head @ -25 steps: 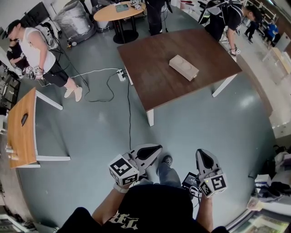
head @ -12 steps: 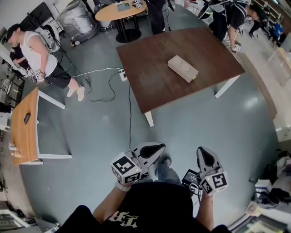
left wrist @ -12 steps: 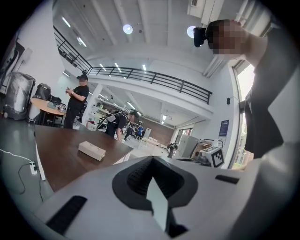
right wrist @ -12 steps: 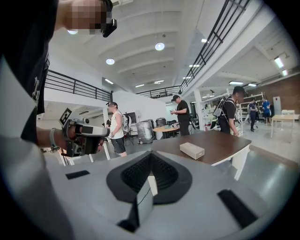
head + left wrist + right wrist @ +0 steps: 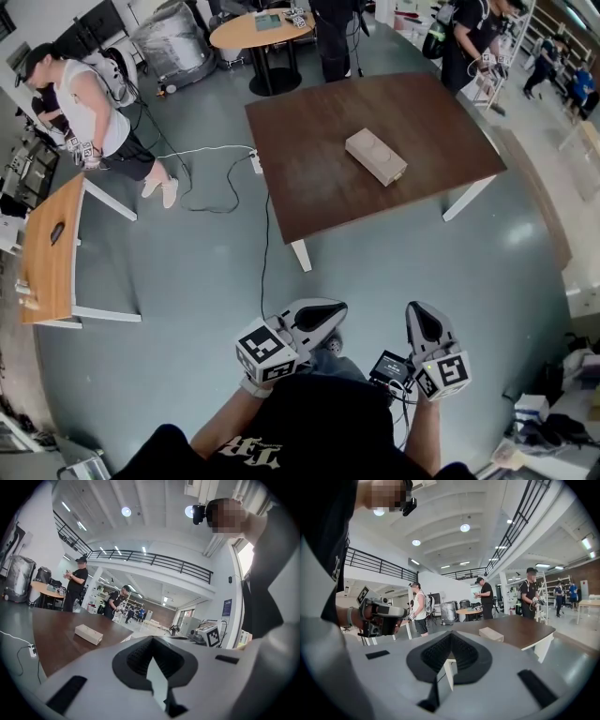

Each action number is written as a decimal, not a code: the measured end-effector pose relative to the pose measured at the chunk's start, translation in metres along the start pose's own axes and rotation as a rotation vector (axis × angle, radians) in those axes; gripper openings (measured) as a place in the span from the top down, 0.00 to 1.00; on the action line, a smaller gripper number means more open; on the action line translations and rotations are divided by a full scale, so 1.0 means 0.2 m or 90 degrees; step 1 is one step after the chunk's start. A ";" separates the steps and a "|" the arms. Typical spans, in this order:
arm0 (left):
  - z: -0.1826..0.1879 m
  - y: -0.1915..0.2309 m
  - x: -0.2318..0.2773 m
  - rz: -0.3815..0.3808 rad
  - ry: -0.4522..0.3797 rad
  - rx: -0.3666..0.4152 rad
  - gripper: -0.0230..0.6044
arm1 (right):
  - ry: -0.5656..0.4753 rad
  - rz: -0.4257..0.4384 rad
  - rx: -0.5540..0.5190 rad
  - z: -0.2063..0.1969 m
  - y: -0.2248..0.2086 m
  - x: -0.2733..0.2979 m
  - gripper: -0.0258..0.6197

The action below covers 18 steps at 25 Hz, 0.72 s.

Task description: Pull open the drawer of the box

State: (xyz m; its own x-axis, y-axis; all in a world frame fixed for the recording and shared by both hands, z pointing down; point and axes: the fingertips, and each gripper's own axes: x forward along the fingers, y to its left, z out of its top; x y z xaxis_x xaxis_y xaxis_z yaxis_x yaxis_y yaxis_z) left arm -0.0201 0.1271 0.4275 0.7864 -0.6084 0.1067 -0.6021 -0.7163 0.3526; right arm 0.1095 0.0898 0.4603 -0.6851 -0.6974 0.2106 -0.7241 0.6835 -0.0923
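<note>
A pale rectangular box (image 5: 376,156) lies on the dark brown table (image 5: 309,178), far ahead of both grippers; no open drawer shows on it. My left gripper (image 5: 323,309) and right gripper (image 5: 422,319) hang low in front of the person's body, over the floor, well short of the table. Both are shut with nothing between the jaws. In the left gripper view the left gripper (image 5: 151,640) points toward the box (image 5: 88,634) on the table (image 5: 56,639). The right gripper (image 5: 451,637) also faces the box (image 5: 491,633), a good way off.
A person in a white top (image 5: 84,103) stands at the left beside a wooden desk (image 5: 47,253). A power strip (image 5: 255,164) and its cable lie on the floor by the table's left corner. A round table (image 5: 267,28) and other people (image 5: 469,37) are beyond it.
The table and box sit slightly nearer in the head view. Both grippers stay shut and low by the body, the left one a little further right.
</note>
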 end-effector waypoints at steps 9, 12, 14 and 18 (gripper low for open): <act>0.00 -0.03 0.06 -0.004 0.011 -0.001 0.96 | 0.009 0.010 -0.031 0.03 0.00 -0.01 0.98; 0.00 -0.05 0.10 -0.015 0.016 0.001 0.96 | 0.023 -0.006 -0.059 0.00 -0.03 -0.04 0.98; 0.00 -0.06 0.14 -0.026 0.018 0.008 0.96 | 0.031 -0.016 -0.069 -0.01 -0.05 -0.05 0.98; 0.04 -0.07 0.23 -0.051 0.026 0.019 0.96 | 0.019 -0.027 -0.067 0.04 -0.11 -0.04 0.98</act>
State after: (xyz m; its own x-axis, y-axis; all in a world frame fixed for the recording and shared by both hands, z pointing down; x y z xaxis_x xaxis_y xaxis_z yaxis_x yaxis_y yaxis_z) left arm 0.0233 0.1059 0.4198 0.8371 -0.5343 0.1179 -0.5401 -0.7727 0.3335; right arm 0.1294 0.0792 0.4529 -0.6502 -0.7204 0.2414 -0.7388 0.6737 0.0203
